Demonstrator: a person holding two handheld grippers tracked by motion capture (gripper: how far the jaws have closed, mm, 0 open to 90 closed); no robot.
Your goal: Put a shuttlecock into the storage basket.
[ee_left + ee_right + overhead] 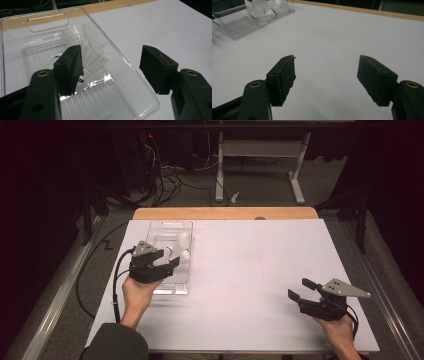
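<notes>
1. Counter (260, 265): white sheet over a wooden top, wood showing along the far edge.
2. Clear tray (186, 285): lying on the counter's left part, long side running away from the person, cut-out handle at its far end.
3. Left gripper (170, 259): hovering over the tray's near half, fingers (71, 67) spread wide with nothing between them; in the left gripper view one finger above the tray's inside, the other above its right wall and the bare sheet.
4. Right gripper (301, 289): well apart from the tray, low over the counter's near right part, pointing toward the left; fingers (284, 75) spread wide, only blank sheet between them.
5. Shuttlecocks (83, 53): white, feathered, lying on their sides inside the tray, past the left fingers and touching neither; seen far off at upper left in the right gripper view; exact count hard to tell.
</notes>
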